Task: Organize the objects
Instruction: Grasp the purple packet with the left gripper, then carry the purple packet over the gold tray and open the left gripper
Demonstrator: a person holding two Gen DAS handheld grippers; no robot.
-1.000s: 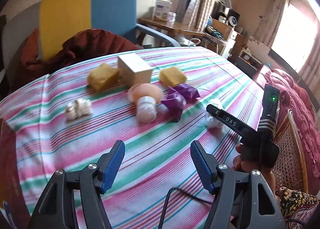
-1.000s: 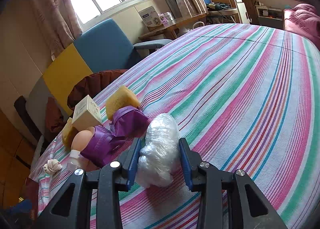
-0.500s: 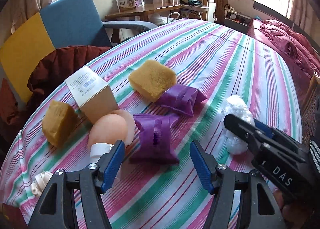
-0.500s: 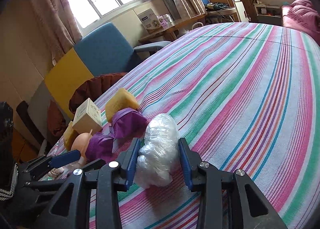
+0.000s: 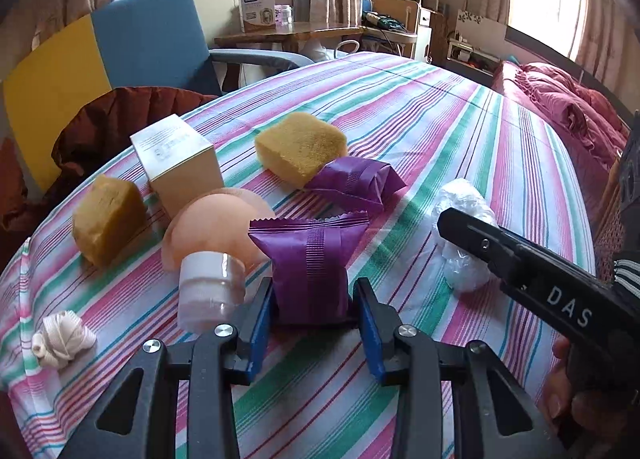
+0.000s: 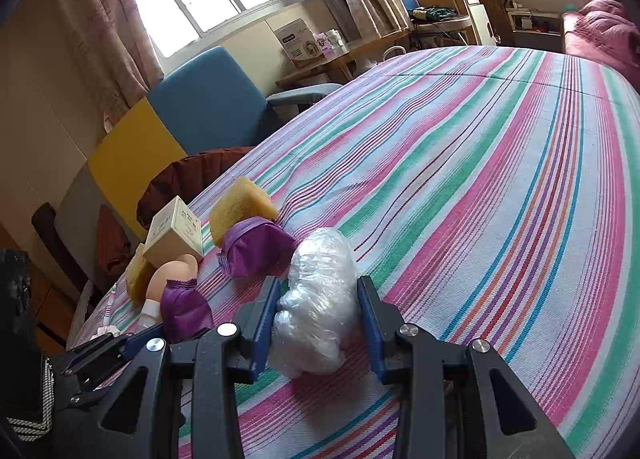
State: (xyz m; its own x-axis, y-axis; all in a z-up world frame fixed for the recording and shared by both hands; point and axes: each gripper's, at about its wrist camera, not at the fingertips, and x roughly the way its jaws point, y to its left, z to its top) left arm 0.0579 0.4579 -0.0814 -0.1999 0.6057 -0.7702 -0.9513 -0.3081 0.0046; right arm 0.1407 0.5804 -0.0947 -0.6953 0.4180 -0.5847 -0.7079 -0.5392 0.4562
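Now the left gripper (image 5: 314, 309) is closing its jaws around the near purple packet (image 5: 308, 265); a second ago it hung wide open, farther back from the group. The blue pads flank the packet's lower sides, with a thin gap visible at the right pad, so a firm hold cannot be confirmed. This suggests pickup of the packet is the step in hand. The right gripper (image 6: 318, 313) has not changed: it is clamped on the clear plastic bundle (image 6: 316, 299), which rests on the striped bed cover (image 6: 480, 179).

Item count on the cover, left wrist view:
- Purple packets: two. The second (image 5: 356, 183) lies at 1 o'clock from the first.
- Yellow sponges: two, at 12 o'clock (image 5: 300, 147) and 10 o'clock (image 5: 106, 225).
- Cardboard box (image 5: 180, 165): one, at 11 o'clock.
- Peach bottle (image 5: 216, 243): one, touching the packet's left side.
- Cream knot of cloth (image 5: 62, 337): one, at 9 o'clock.
- Plastic bundle: one, at 3 o'clock.
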